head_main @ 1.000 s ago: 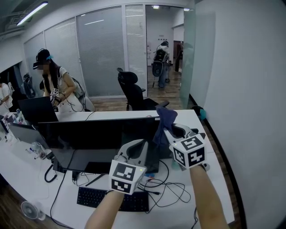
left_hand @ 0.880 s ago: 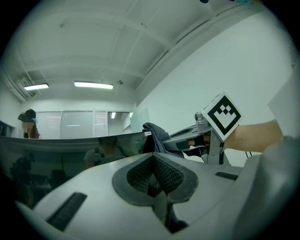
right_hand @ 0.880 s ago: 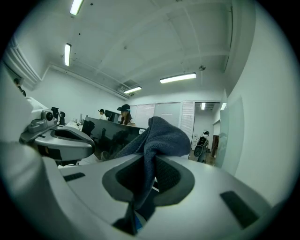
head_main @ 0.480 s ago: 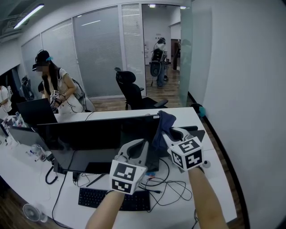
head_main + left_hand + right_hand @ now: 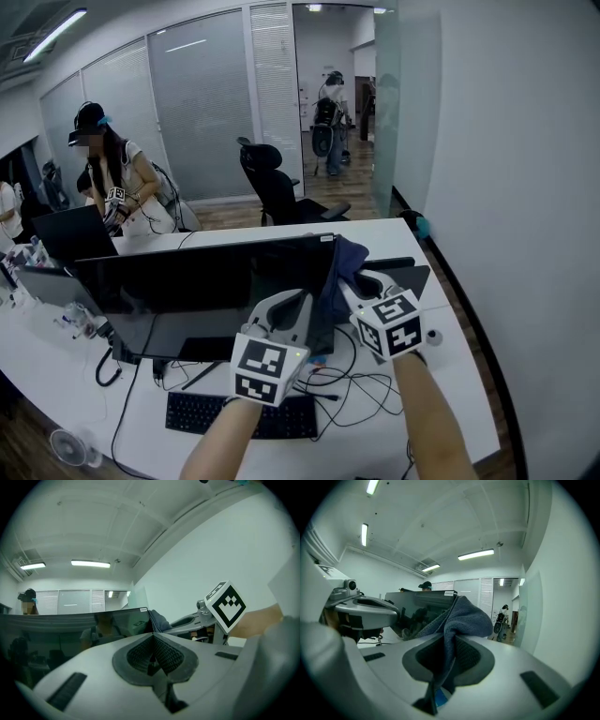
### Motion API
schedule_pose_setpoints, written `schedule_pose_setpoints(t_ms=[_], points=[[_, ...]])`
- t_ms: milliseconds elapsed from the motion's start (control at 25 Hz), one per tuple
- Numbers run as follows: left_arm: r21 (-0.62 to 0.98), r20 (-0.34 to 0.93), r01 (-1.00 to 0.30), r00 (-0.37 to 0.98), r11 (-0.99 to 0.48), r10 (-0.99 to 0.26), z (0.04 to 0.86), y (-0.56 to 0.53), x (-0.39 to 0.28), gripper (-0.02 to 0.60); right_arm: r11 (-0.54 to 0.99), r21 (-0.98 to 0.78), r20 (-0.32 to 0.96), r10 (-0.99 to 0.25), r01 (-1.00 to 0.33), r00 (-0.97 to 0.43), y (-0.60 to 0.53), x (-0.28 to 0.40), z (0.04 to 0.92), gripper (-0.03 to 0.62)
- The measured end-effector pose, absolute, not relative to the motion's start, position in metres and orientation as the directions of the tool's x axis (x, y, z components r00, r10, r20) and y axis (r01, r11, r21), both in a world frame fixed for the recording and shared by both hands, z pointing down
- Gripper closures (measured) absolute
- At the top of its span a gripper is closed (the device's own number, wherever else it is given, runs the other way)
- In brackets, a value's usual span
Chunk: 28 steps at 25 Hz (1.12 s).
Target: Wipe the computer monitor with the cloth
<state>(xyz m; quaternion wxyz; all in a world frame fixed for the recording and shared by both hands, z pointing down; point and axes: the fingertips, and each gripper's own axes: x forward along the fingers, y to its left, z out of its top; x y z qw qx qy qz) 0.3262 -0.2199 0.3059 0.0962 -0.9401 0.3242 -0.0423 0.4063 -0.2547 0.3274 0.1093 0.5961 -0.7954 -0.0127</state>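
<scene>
A wide black computer monitor (image 5: pixel 202 281) stands on the white desk (image 5: pixel 450 394). My right gripper (image 5: pixel 362 280) is shut on a dark blue cloth (image 5: pixel 347 265), which bunches against the monitor's upper right corner. In the right gripper view the cloth (image 5: pixel 461 616) drapes out of the shut jaws (image 5: pixel 445 654) in front of the screen (image 5: pixel 419 609). My left gripper (image 5: pixel 291 304) hovers before the screen's lower right part, shut and holding nothing. The left gripper view shows its jaws (image 5: pixel 152 654) pressed together, with the screen (image 5: pixel 65 630) and cloth (image 5: pixel 159 619) beyond.
A black keyboard (image 5: pixel 239 417) and tangled cables (image 5: pixel 352 384) lie on the desk below the monitor. A person (image 5: pixel 117 183) stands at the far left behind a second screen (image 5: pixel 75 232). An office chair (image 5: pixel 272 183) stands behind the desk. A white wall (image 5: pixel 525 216) closes the right side.
My right gripper has lowered the cloth from above the monitor's top edge down to its upper right corner. The left gripper has stayed about where it was.
</scene>
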Motion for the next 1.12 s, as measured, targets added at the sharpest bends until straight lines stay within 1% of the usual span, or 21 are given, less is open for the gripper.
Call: schedule_pose_setpoints(t_ms=[720, 1120], points=[[-0.196, 0.034, -0.563, 0.814, -0.803, -0.579, 0.318, -0.221, 0.34, 0.574, 0.274, 0.123, 0.21, -0.947, -0.954, -0.244, -0.25, 0.407, 0.36, 0.537], [-0.193, 0.053, -0.526, 0.837, -0.828, -0.544, 0.339, -0.221, 0.35, 0.574, 0.264, 0.108, 0.231, -0.944, -0.958, -0.234, -0.249, 0.407, 0.381, 0.537]])
